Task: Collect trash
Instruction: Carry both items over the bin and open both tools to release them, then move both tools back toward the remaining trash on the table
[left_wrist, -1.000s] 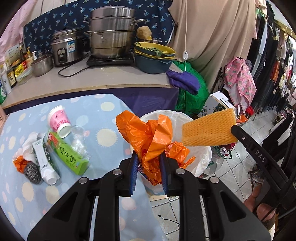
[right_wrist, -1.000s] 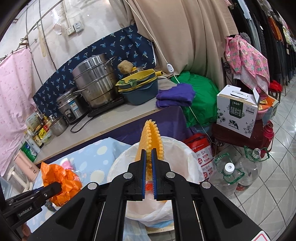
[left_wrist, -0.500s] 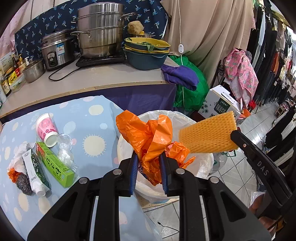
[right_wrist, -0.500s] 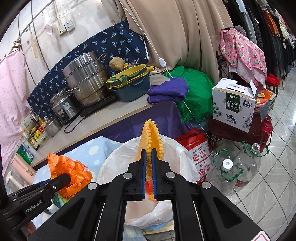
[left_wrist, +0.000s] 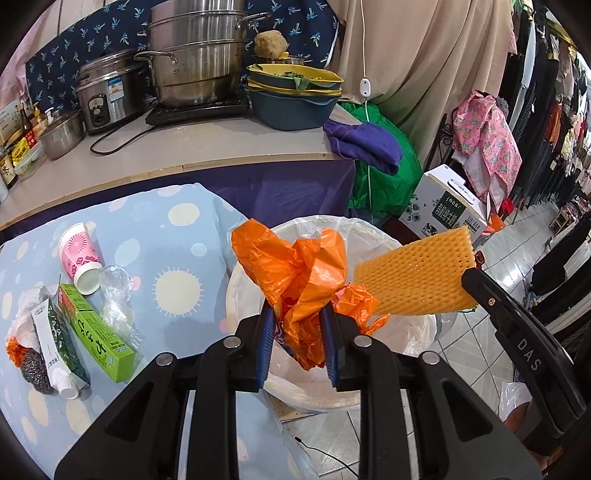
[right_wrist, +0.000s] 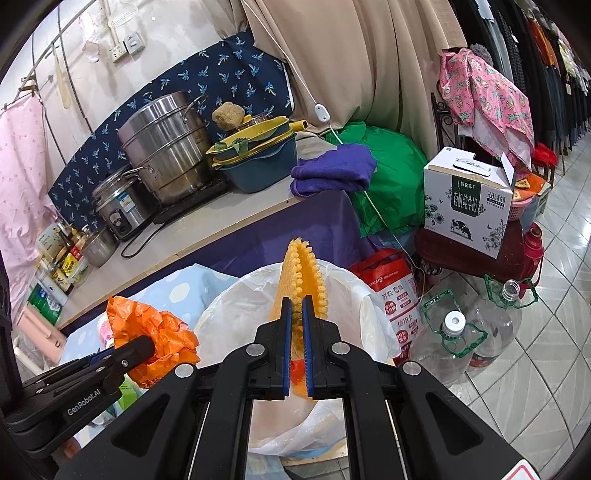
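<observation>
A flat yellow foam net sheet (right_wrist: 301, 291), pointing forward, is squeezed by the right gripper (right_wrist: 296, 321). A crumpled orange plastic bag (left_wrist: 295, 273) is pinched by the left gripper (left_wrist: 297, 328).

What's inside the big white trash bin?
The bin is lined with a white plastic bag. The orange plastic bag and yellow foam net, each clamped in a gripper, cover the middle, so its bottom is hidden.
</observation>
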